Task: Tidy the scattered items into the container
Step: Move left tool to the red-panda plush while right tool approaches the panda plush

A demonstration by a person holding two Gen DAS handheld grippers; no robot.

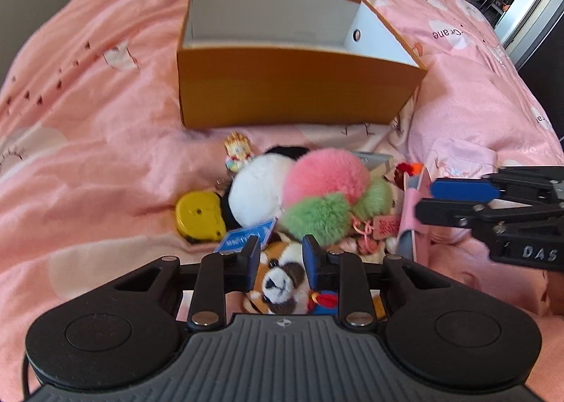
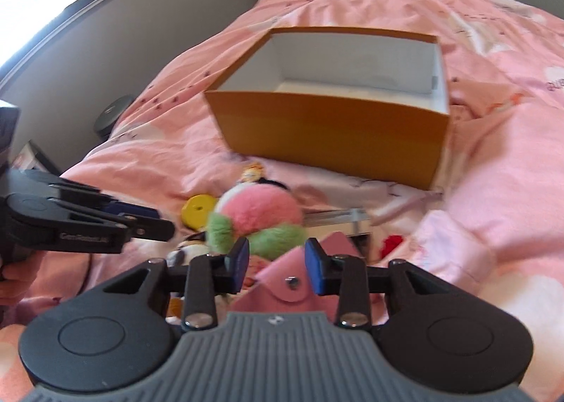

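Blue pads of the left gripper (image 1: 281,257) stand narrow on either side of the small brown-and-white plush animal (image 1: 280,280); whether they already press it I cannot tell. The right gripper (image 2: 276,266) has its blue pads at the two sides of the pink leather snap pouch (image 2: 292,291), with a small gap still showing, so it does not hold the pouch yet.

To do this step well, I think each claw should close fully on the middle of its object before lifting, because the plush is soft and the pouch is flat and can slip.

Both objects lie in the pile in front of the orange cardboard box with white inside (image 1: 299,91), which looks empty. A pink-and-green fluffy pompom (image 1: 328,190) and a yellow tape measure (image 1: 199,213) lie between the claws and the box.

Letters "DAS" show on the right gripper's body, and a pink tag has red writing too small to read.
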